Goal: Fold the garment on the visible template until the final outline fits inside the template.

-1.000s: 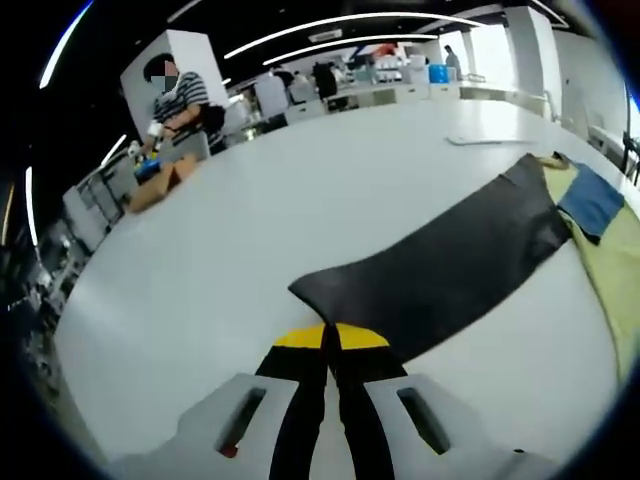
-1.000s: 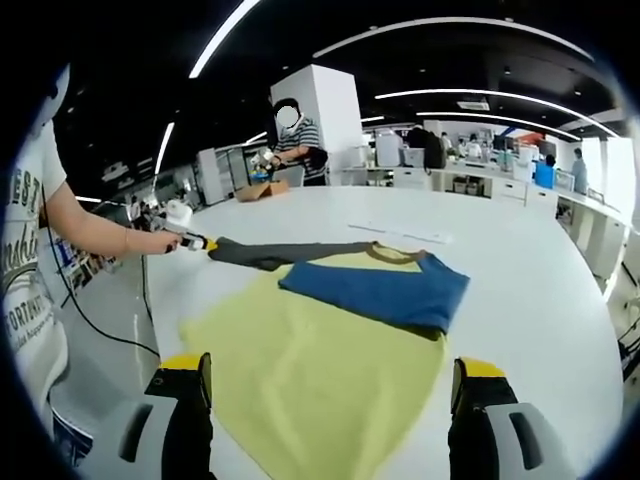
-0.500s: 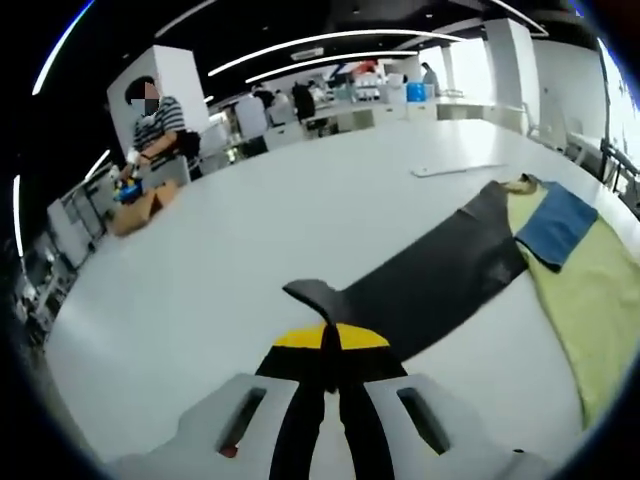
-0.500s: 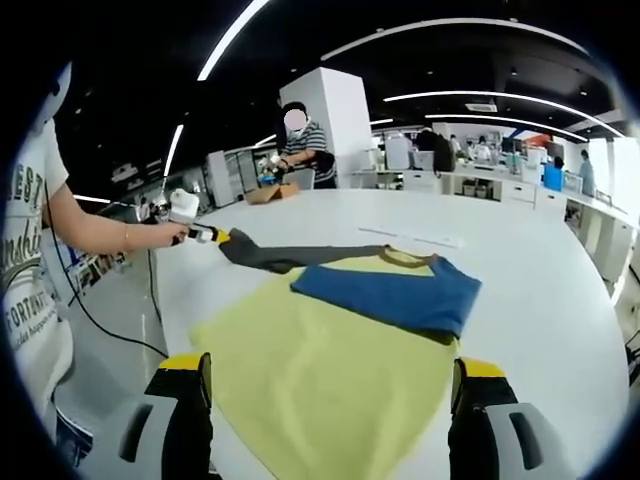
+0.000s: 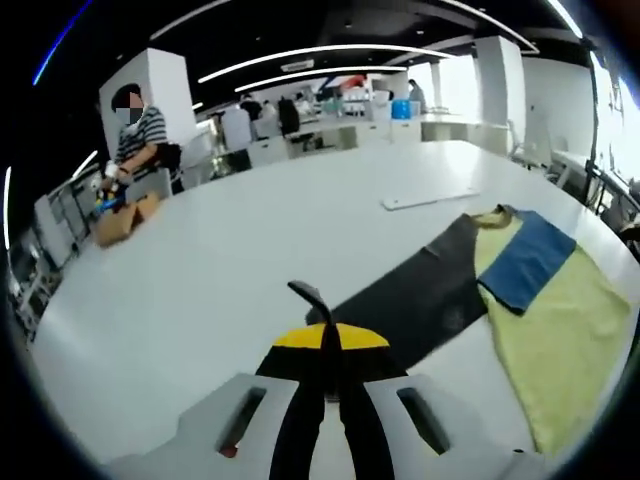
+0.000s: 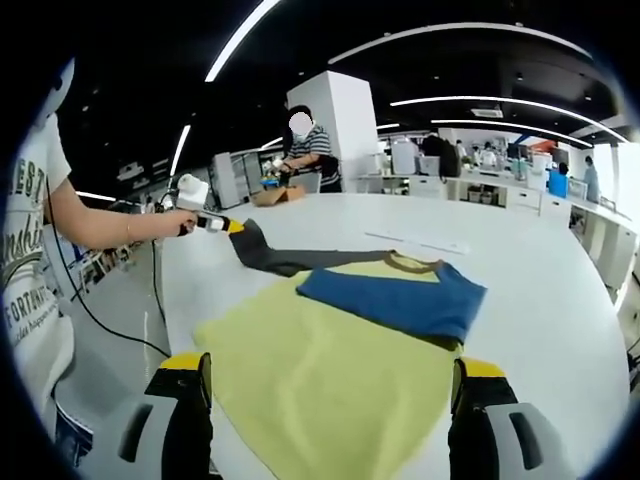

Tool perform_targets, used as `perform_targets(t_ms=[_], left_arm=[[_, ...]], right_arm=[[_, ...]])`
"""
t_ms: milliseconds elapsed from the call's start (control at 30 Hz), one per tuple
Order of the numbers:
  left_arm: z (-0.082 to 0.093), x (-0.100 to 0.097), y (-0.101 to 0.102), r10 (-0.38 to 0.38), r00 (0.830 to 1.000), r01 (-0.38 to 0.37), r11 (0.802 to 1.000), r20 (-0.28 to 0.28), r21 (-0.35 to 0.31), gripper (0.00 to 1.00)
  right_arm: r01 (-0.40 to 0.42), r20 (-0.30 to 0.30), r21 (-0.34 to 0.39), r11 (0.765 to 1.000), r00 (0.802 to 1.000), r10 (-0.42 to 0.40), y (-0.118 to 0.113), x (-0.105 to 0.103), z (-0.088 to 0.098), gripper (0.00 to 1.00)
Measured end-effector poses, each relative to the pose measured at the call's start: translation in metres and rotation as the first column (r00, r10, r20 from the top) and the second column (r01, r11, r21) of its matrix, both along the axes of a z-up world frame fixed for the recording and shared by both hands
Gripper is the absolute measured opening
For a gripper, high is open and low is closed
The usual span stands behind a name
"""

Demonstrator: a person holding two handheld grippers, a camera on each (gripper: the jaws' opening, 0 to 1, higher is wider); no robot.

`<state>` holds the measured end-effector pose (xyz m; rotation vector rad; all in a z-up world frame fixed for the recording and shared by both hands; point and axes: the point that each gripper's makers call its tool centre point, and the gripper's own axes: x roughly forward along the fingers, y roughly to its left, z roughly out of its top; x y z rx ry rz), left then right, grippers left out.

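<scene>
Garment (image 6: 330, 340) is spread on the white table (image 5: 230, 240): yellow body flat, one blue sleeve (image 6: 395, 300) folded across the chest below the brown collar (image 6: 405, 262), dark grey sleeve (image 5: 415, 300) stretched out sideways off the body. No separate template outline can be made out on the table.

Left gripper (image 5: 329, 345): jaws are pressed together, yellow tips touching, with the cuff end of the dark grey sleeve pinched between them; a curl of fabric sticks up just above the tips. In the right gripper view the same gripper (image 6: 222, 225) is seen held in the person's hand (image 6: 178, 222) at the far left table edge, sleeve end lifted off the surface.

Right gripper (image 6: 332, 385): jaws are spread wide, nothing between them, positioned above the near hem of the yellow body.

A thin white strip (image 5: 430, 199) lies on the table beyond the collar. A person in a striped shirt (image 6: 310, 160) is standing at the far side beside a cardboard box (image 6: 278, 196).
</scene>
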<state>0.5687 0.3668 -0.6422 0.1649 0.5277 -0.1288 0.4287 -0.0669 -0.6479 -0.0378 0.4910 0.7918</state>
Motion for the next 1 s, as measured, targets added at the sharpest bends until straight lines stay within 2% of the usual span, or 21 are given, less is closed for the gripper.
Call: perform_targets(t_ms=[267,433,600,700,1000], left_arm=[[0.010,0.010,-0.035,-0.052,0.998,0.052,0.999,0.020,-0.010,0.00],[0.013,0.015,-0.056,-0.067,0.997,0.069,0.996,0.043,-0.053,0.00],[0.013,0.019,-0.075,-0.102,0.994,0.104,0.994,0.049,-0.042,0.00],[0.015,0.021,-0.085,-0.112,0.992,0.115,0.991,0.055,-0.062,0.00],[0.024,0.026,-0.115,-0.172,0.983,0.177,0.982,0.069,-0.068,0.00]], right_arm=[[-0.014,-0.004,-0.002,1.000,1.000,0.014,0.004,-0.003,-0.001,0.99],[-0.007,0.008,-0.012,1.000,1.000,0.007,0.003,-0.002,-0.001,0.99],[-0.004,0.007,0.001,1.000,1.000,0.004,0.005,-0.004,-0.002,0.99],[0.001,0.012,0.005,1.000,1.000,-0.001,0.005,-0.006,-0.002,0.99],[-0.004,0.000,0.016,1.000,1.000,0.004,0.008,-0.012,-0.007,0.99]])
